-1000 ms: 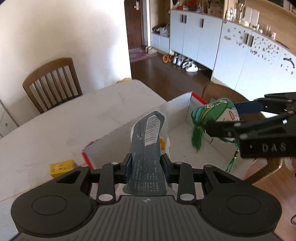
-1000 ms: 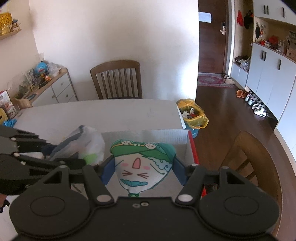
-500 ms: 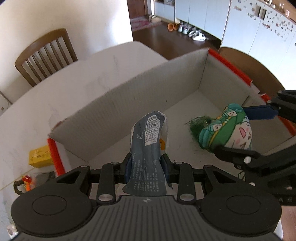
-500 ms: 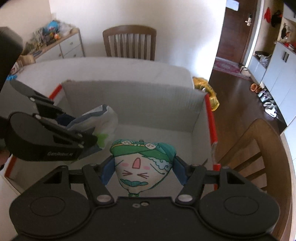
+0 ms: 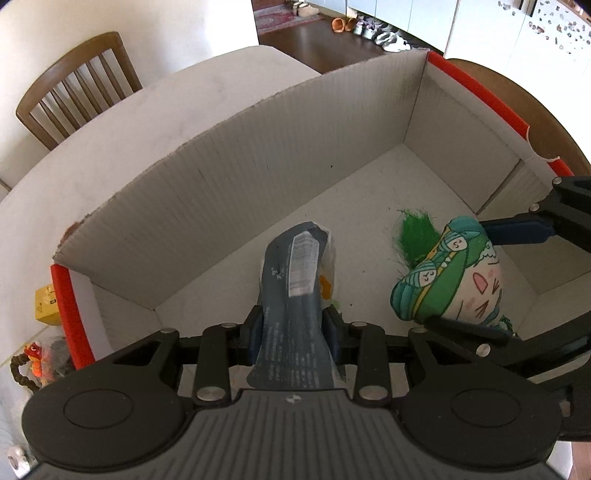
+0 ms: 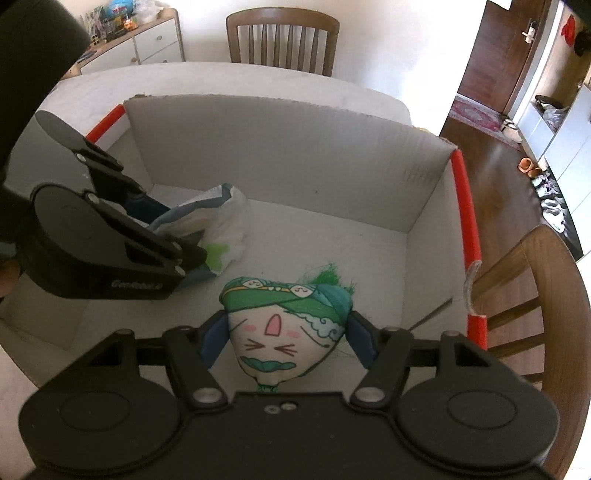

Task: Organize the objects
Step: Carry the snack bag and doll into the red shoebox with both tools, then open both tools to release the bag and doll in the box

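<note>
Home dining room: table, chair, shoes.

Bright daylight, sharp focus, soft shadows — fisheye-bent edges

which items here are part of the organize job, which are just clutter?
Job:
- dark snack packet, between the left gripper jaws, which are opening
- plush toy, between the right gripper jaws, also opening
- cardboard box

Lying about:
- yellow block
- small red toy
- chairs

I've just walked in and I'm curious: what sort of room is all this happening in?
Most likely a home dining area by the entrance: a wooden chair at a pale table, shoes on the wood floor, and a front door beyond white cabinets.
</note>
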